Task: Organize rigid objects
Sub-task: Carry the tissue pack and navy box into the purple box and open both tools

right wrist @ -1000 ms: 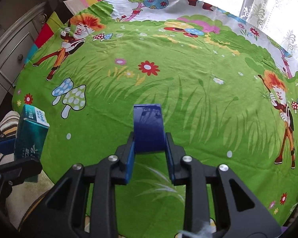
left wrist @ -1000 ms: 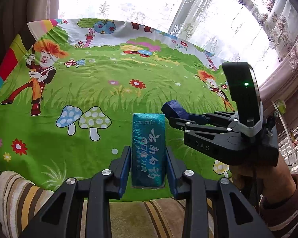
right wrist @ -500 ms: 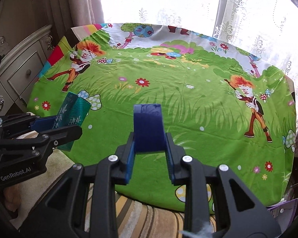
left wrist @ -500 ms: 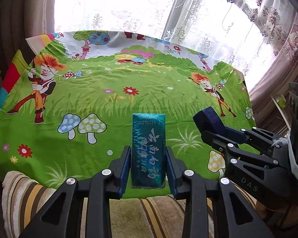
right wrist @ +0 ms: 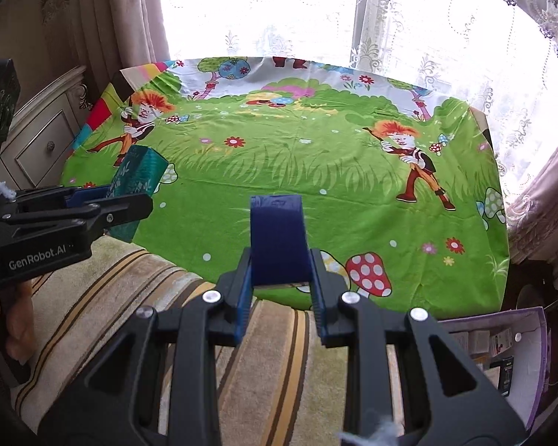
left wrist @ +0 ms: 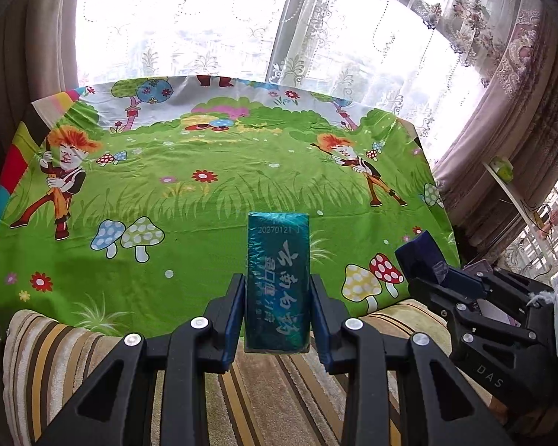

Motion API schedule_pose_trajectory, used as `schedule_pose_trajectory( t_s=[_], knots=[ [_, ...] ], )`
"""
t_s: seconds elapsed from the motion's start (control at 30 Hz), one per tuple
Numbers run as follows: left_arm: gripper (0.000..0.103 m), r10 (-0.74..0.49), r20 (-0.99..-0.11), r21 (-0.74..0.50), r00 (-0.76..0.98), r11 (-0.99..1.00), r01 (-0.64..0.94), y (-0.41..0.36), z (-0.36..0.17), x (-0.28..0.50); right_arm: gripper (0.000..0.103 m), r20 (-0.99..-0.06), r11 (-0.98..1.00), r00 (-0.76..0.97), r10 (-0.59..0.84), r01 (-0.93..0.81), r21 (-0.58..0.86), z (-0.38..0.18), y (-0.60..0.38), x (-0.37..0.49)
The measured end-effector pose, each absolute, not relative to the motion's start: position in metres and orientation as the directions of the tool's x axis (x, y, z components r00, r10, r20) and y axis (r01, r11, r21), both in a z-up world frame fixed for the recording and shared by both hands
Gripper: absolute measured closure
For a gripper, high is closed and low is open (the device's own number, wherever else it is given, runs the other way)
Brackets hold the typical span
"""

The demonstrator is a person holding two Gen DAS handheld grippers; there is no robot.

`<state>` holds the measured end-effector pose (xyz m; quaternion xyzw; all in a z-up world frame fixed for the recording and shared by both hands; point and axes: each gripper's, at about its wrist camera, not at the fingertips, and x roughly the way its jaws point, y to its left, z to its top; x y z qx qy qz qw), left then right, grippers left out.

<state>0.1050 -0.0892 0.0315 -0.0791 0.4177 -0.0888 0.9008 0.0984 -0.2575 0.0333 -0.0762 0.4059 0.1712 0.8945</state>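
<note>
The left gripper [left wrist: 277, 312] is clenched on a teal packet [left wrist: 278, 282], the right gripper [right wrist: 281, 293] on a dark blue block [right wrist: 277, 239]; both are held in the air over a striped cushion [right wrist: 137, 290], short of the surface's [left wrist: 219, 193] near edge. Only the right view shows the purple box [right wrist: 502, 338] of small items low at right and the cabinet [right wrist: 44, 137] at left. The cartoon cloth beyond lies open to the window. Both grippers have drawn back from the surface since a second ago.
</note>
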Motion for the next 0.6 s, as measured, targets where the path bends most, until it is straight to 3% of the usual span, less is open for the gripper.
schedule_pose_trajectory(
  t_s=[0.6],
  knots=[
    [0.069, -0.384, -0.748, -0.257, 0.542, 0.92, 0.296, -0.171, 0.04, 0.079, 0.071, -0.733, 0.979, 0.662, 0.159, -0.199, 0.033, 0.041, -0.348, 0.043]
  ],
)
